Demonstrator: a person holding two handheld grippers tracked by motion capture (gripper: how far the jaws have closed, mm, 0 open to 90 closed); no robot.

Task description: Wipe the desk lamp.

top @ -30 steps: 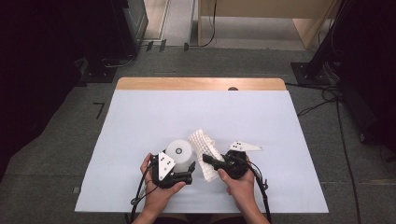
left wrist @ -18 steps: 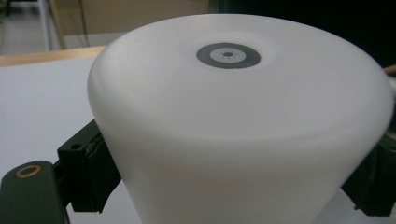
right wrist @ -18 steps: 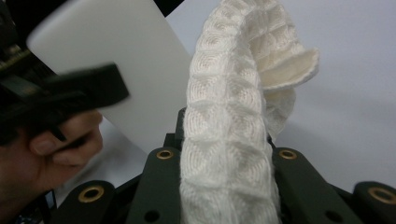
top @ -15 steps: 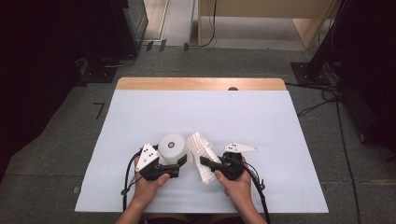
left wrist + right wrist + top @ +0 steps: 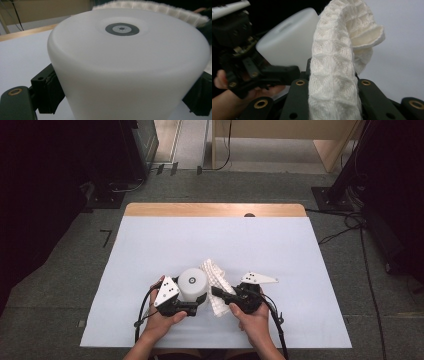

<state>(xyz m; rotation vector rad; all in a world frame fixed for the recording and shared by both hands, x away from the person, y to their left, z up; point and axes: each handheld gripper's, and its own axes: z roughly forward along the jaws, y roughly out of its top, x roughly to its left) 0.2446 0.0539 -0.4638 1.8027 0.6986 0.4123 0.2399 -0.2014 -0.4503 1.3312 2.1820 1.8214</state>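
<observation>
- The left gripper [image 5: 196, 306] has its two black jaws set against opposite sides of a white, matt plastic cup standing upside down [image 5: 193, 284] on the table; the jaws have just been closing on it, and in the left gripper view the pads press its wall at either side.
- The cup's flat base faces up and bears a small dark ring mark at its middle; it stands near the table's front edge, just in front of the left hand [image 5: 162, 320].
- The right gripper [image 5: 218, 293] is clamped tight on a cream, waffle-weave cloth [image 5: 214, 281]; in the right gripper view the cloth rises from between the jaws and curls over at its top.
- The cloth lies just to the right of the cup, between the two grippers, close to the cup's side.
- Whether anything is under the upturned cup cannot be told.
- The table is covered by a pale blue-white sheet [image 5: 210, 240], with a strip of bare wood [image 5: 215, 210] along its far edge.
- Around it lie grey carpet, black cables [image 5: 345, 222] and dark equipment stands.
</observation>
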